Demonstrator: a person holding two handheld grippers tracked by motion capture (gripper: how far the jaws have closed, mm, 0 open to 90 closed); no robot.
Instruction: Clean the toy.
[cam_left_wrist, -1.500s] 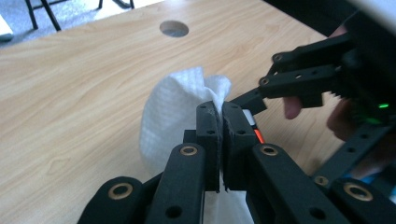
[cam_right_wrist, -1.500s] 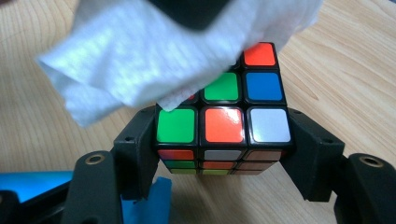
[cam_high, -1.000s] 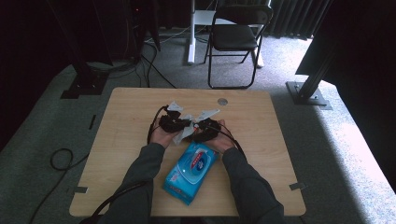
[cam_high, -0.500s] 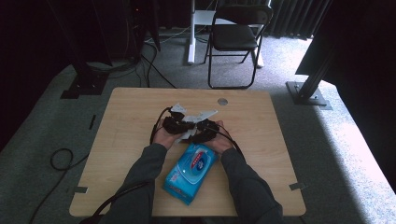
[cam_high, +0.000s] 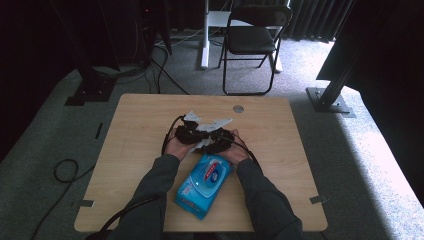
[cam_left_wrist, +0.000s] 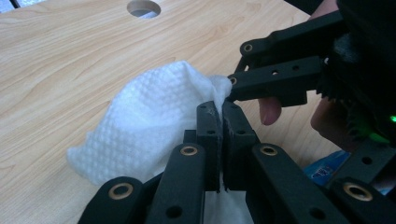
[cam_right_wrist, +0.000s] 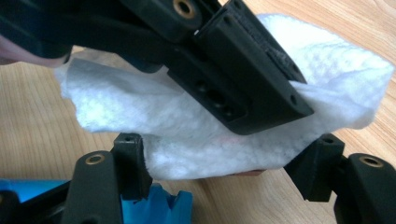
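A white textured wipe (cam_left_wrist: 149, 112) hangs just above the wooden table (cam_high: 300, 165) between my two grippers. My left gripper (cam_left_wrist: 220, 109) is shut on one edge of it, the jaws pressed together on the cloth. In the right gripper view the wipe (cam_right_wrist: 187, 121) spreads across the gap of my right gripper (cam_right_wrist: 226, 154), whose jaws stand wide apart and do not press on it. The left gripper (cam_right_wrist: 275, 88) crosses that view from the top. In the high view both hands meet at mid-table around the wipe (cam_high: 210, 124). A blue wipes pack (cam_high: 205, 182) lies just in front of them.
The table has a round cable hole (cam_high: 238, 108) near its far edge. A black folding chair (cam_high: 252, 40) stands on the carpet beyond the table. Black cables (cam_high: 167, 137) trail from the grippers past the forearms.
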